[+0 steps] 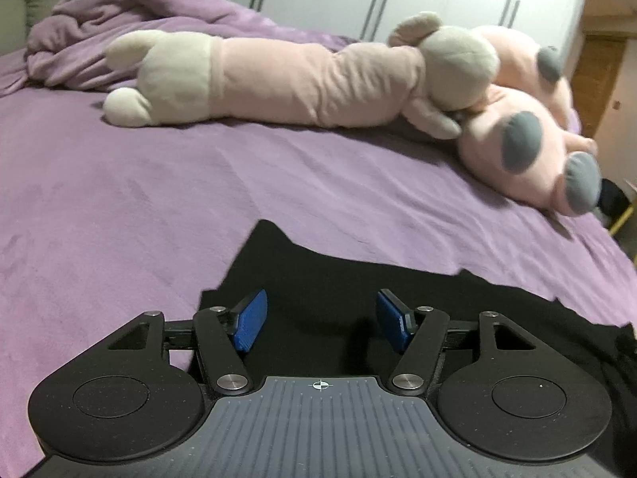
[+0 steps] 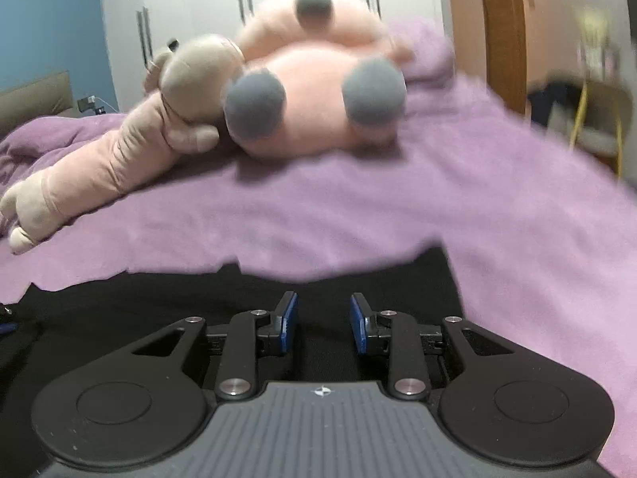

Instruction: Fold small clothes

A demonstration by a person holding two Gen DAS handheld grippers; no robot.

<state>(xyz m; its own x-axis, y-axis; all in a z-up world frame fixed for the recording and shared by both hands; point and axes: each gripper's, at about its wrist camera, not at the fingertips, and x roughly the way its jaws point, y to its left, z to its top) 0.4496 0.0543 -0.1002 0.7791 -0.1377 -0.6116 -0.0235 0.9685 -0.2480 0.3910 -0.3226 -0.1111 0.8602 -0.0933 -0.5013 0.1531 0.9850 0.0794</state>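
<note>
here both claws gape empty over black cloth (image 1: 358, 279) on the purple bedspread (image 1: 119, 199).

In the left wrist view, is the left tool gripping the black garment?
No. The left tool stands open above the black garment, nothing between its blue pads.

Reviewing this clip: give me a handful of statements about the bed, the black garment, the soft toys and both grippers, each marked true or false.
1. The black garment lies on a purple bedspread. True.
2. The left gripper is clamped on the garment. False: its jaws stand apart with nothing pinched between them.
3. Two soft toys, a long pink one and a round pink one with grey spots, lie beyond the garment. True.
4. The right gripper holds a soft toy. False: its jaws are open and empty above the garment.
5. The bedspread is green. False: purple.
</note>
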